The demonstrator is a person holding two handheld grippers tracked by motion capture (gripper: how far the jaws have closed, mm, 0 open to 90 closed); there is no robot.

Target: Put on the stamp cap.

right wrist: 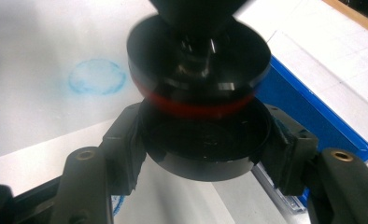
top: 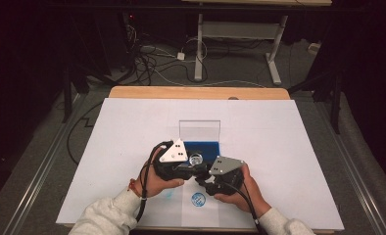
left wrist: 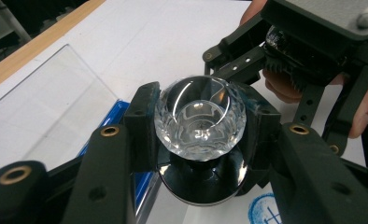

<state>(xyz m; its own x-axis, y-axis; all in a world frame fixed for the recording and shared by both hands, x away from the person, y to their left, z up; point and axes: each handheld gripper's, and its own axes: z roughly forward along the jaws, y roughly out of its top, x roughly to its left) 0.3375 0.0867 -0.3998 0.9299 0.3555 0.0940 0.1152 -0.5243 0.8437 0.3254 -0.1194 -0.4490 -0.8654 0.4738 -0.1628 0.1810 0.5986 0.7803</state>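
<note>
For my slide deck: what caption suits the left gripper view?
Left gripper shut on a faceted clear knob above its black round base.

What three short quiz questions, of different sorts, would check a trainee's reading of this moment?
1. What does the left tool grip?
2. True or false: the right tool is open and empty.
3. The blue ring mark on the white sheet lies: A) beyond the blue tray, B) on the person's side of both tools, C) off the sheet.

Key:
1. The faceted clear knob of a stamp.
2. False: it is shut on the stamp's black cap.
3. B.
</note>
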